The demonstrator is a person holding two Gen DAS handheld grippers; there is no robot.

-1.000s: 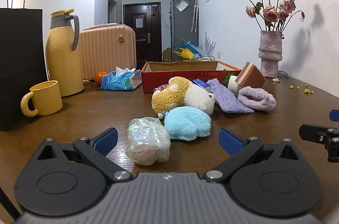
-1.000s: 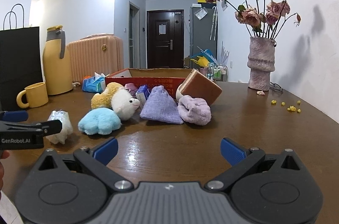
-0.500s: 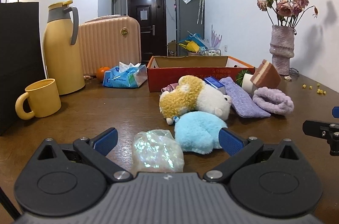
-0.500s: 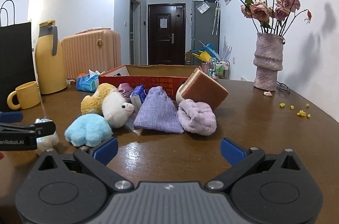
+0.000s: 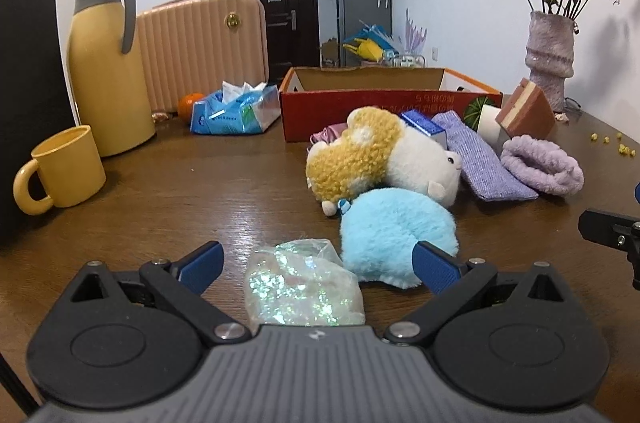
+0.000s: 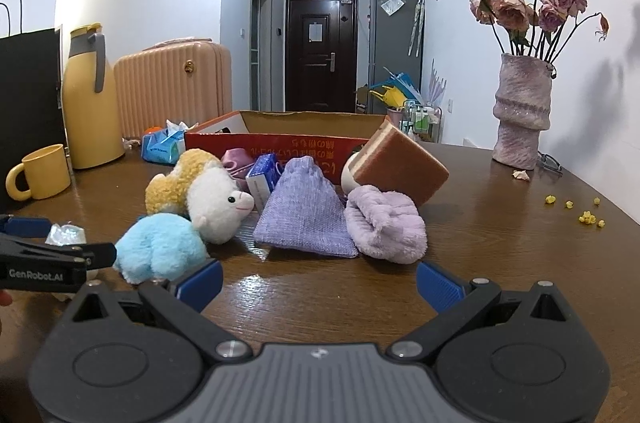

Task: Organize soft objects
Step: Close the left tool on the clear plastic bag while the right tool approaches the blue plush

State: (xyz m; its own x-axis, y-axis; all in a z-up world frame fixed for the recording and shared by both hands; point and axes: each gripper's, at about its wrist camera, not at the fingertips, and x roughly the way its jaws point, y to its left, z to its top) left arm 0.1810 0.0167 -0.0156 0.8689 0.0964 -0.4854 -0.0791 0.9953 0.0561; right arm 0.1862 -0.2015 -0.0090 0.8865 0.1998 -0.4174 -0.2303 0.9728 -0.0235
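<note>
Lying on the bench (image 5: pixel 160 207), the iridescent pouch (image 5: pixel 304 287) sat between the spread fingers of the left gripper (image 5: pixel 316 261), touching neither, just beside the blue plush (image 5: pixel 396 231). The right gripper (image 6: pixel 318 275) hovered with fingers spread wide, empty, before the purple sachet (image 6: pixel 306 217).

The left gripper (image 5: pixel 316 263) body hides the iridescent pouch's (image 5: pixel 304 287) near end.

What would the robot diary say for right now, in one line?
left gripper: open, around shiny bag | right gripper: open, empty | blue plush: beside bag | box: behind toys
</note>
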